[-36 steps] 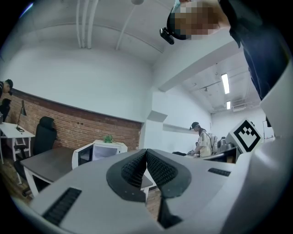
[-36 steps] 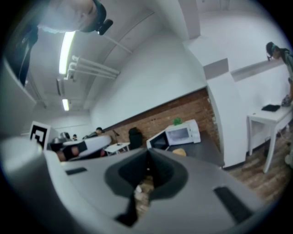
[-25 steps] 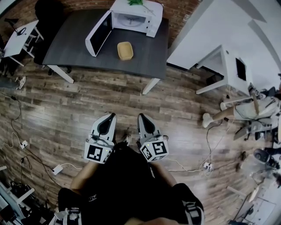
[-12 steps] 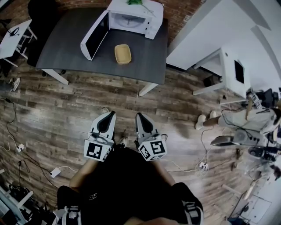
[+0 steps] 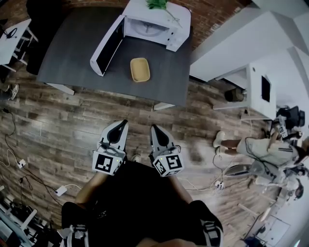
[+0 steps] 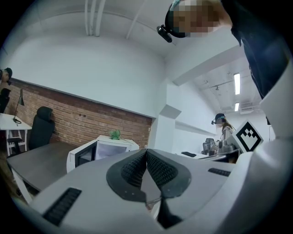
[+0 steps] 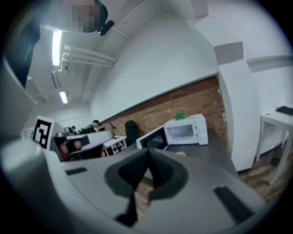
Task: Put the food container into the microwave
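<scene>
A tan food container [image 5: 140, 69] lies on the dark grey table [image 5: 72, 55], in front of a white microwave [image 5: 157, 21] whose door [image 5: 107, 45] hangs open to the left. In the right gripper view the microwave [image 7: 185, 130] shows with the container [image 7: 181, 154] as a small tan patch before it. My left gripper [image 5: 119, 126] and right gripper [image 5: 155, 130] are held close to my body over the wood floor, far short of the table. Both are shut with nothing between the jaws.
A green plant [image 5: 158, 4] sits on top of the microwave. A white desk [image 5: 251, 79] and wall stand to the right. A person [image 5: 263, 149] and equipment are at the far right. Cables and a power strip [image 5: 60, 190] lie on the floor at left.
The table and microwave have shifted slightly lower and rightward in the head view as I move nearer. Both grippers keep their place in front of me, still shut.
</scene>
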Tool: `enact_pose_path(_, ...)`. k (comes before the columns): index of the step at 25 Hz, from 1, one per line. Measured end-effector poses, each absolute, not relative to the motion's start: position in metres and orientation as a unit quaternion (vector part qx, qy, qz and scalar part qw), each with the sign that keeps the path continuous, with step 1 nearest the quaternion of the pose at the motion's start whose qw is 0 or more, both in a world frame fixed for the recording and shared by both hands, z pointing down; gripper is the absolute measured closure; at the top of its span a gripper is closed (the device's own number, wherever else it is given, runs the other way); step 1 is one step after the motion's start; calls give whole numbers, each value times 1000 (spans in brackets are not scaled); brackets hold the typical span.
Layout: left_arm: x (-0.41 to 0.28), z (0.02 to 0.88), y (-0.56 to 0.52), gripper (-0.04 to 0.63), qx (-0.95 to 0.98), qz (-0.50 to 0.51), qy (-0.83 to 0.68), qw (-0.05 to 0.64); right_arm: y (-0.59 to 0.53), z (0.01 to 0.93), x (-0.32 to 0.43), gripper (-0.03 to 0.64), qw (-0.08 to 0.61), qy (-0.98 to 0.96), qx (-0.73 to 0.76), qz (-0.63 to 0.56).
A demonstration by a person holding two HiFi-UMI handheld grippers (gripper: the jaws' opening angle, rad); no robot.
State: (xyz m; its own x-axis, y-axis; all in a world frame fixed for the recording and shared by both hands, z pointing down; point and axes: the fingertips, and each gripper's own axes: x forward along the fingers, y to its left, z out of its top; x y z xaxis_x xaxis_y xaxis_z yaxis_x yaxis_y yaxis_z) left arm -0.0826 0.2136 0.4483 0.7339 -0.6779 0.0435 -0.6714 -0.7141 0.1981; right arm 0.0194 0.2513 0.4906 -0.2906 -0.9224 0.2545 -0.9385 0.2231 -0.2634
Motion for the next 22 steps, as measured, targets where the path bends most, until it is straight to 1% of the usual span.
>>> enact_pose_path(4,-86,454,168,557,928,-7,-355,115,212,492,14,583,38,-777,599,189)
enact_pose_path(11,-92,453,93,557,937,-8,-328,120,142,499,2,583,58,-761,616,197)
enact_pose_path(15,-96,458,67,557,942,-6,-309,133,112,511,3,583,90,-746,631,195)
enact_pose_path(22,-107,465,41,557,945,1,-298,131,75,511,11,583,106,-743,636,179)
